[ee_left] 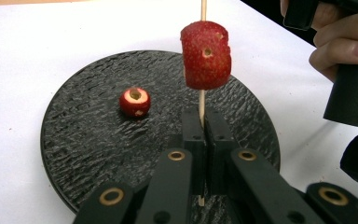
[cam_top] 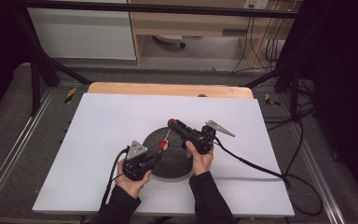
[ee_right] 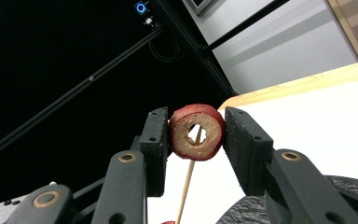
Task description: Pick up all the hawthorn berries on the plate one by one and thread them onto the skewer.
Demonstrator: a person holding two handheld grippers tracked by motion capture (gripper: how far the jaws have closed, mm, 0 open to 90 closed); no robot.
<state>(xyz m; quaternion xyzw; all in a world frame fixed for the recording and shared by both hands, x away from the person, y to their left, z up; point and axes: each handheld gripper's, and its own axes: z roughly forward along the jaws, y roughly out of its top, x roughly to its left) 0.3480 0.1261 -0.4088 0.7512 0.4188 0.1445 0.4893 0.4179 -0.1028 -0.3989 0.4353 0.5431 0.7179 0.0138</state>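
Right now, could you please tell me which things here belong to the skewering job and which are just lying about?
In the job:
- stick, clamped in the left claw
- fruit piece already on the stick
- fruit ring, gripped in the right claw
- small fruit piece waiting on the black plate

Lying about:
- white board
- trailing cable

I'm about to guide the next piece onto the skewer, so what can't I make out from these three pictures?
- Skewer top: cut off by the upper edge of the left gripper view.
- Skewer tip against the ring piece: in the right gripper view the stick shows through the hole, but its end is hidden by the ring.
- Loose piece on the plate: in the high view the left gripper covers that spot.
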